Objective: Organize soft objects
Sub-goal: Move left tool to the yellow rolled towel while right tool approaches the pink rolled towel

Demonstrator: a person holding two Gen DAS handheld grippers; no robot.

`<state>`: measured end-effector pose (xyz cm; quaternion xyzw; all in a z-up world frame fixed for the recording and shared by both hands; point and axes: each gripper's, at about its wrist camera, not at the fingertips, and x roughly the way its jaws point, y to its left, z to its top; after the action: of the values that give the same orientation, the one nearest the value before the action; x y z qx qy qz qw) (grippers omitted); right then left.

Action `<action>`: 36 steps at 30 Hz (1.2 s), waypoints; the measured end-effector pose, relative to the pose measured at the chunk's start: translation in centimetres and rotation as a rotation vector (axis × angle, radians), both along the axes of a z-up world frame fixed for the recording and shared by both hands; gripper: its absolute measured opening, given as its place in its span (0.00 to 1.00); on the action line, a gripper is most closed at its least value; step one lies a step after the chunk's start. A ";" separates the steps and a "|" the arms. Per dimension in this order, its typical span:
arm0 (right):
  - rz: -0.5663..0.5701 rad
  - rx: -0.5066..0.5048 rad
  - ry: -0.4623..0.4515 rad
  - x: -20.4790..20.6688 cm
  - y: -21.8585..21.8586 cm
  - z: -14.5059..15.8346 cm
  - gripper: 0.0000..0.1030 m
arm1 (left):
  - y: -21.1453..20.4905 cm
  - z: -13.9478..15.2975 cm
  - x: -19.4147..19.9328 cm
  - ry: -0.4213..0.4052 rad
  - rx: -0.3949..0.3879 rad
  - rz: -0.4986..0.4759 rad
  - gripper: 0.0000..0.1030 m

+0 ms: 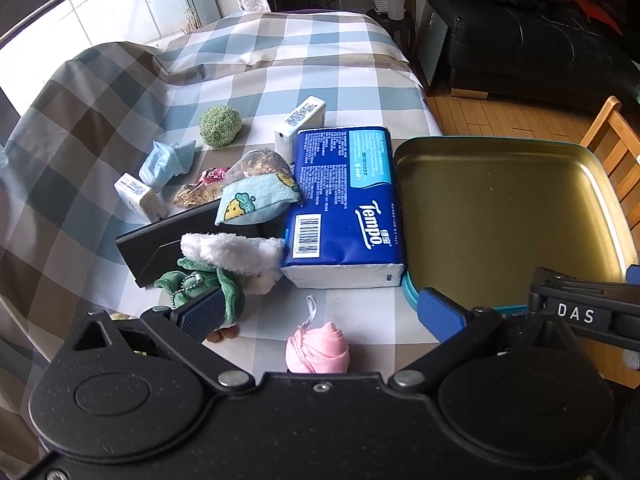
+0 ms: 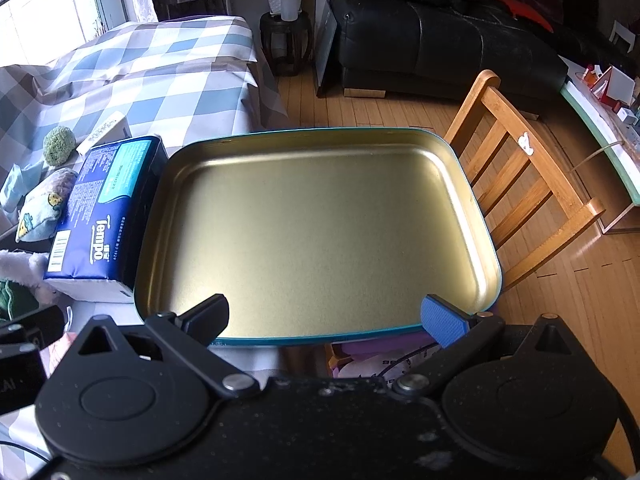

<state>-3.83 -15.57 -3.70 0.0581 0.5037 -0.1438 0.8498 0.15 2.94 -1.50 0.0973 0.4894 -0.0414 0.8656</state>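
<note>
My left gripper [image 1: 320,314] is open and empty, just above a pink cloth bundle [image 1: 318,348] on the checked tablecloth. Beyond its left finger lie a green plush [image 1: 200,284] and a white fluffy plush [image 1: 236,256]. A light blue printed pouch [image 1: 256,200], a green fuzzy ball [image 1: 221,125] and a blue Tempo tissue pack [image 1: 344,208] lie further out. My right gripper [image 2: 324,318] is open and empty at the near rim of an empty gold tin tray [image 2: 320,220]. The tray also shows in the left wrist view [image 1: 500,208].
Two small white tissue packets [image 1: 300,126] [image 1: 138,196], a blue crumpled mask [image 1: 164,162], snack bags [image 1: 256,166] and a black box [image 1: 168,240] lie on the table. A wooden chair [image 2: 520,176] stands right of the tray. A black sofa [image 2: 440,52] is behind.
</note>
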 end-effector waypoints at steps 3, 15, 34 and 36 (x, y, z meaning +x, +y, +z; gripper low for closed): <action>0.013 -0.011 0.008 0.1 0.4 -0.3 1.00 | 1.4 0.3 0.0 -0.007 -0.003 0.014 0.97; 0.062 -0.094 0.057 0.2 2.7 -1.4 1.00 | 8.0 0.3 0.1 -0.014 -0.002 0.109 0.97; 0.087 -0.091 0.075 -0.3 4.5 -2.1 1.00 | 12.8 -1.3 0.0 0.019 0.019 0.181 0.97; 0.093 -0.075 0.068 -0.5 4.8 -2.0 0.99 | 13.0 -1.5 -0.1 0.024 0.023 0.185 0.97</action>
<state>-4.35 -10.75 -5.66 -0.0020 0.5286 -0.1248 0.8396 0.09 15.95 -2.98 0.0610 0.5072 0.0428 0.8586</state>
